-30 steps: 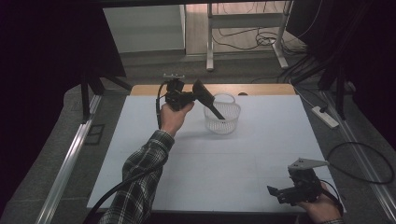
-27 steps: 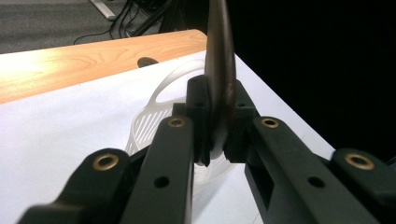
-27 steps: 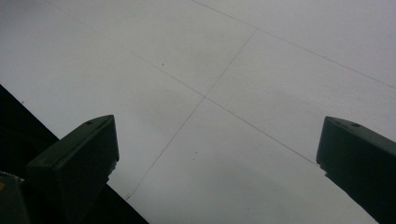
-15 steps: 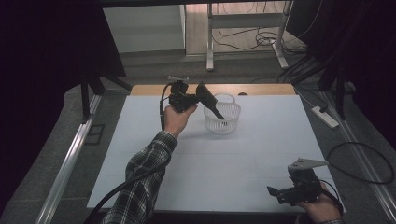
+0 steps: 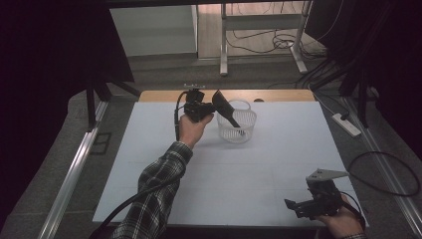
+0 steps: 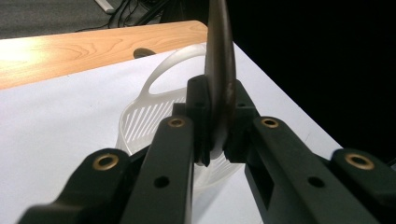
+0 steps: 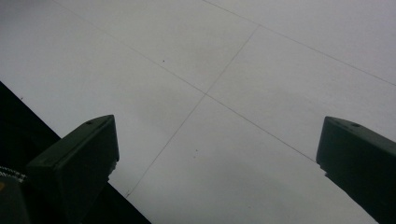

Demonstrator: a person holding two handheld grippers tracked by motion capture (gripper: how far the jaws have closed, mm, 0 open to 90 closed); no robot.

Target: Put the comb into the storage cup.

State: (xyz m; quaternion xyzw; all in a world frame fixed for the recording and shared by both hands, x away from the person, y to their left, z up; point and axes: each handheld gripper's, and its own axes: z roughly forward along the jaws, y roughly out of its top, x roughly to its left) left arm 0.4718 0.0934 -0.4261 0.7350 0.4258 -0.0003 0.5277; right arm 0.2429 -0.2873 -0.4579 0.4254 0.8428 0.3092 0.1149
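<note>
While my left gripper (image 5: 211, 105) stays clenched on the dark high-heeled shoe (image 5: 225, 107), its heel slants down into the white slotted basket (image 5: 237, 130) just below and ahead of my jaws. My right gripper (image 5: 298, 205), released, idles well apart.

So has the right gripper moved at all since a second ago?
No. The right gripper sits at the same spot near the white table's near right corner, jaws open.
</note>
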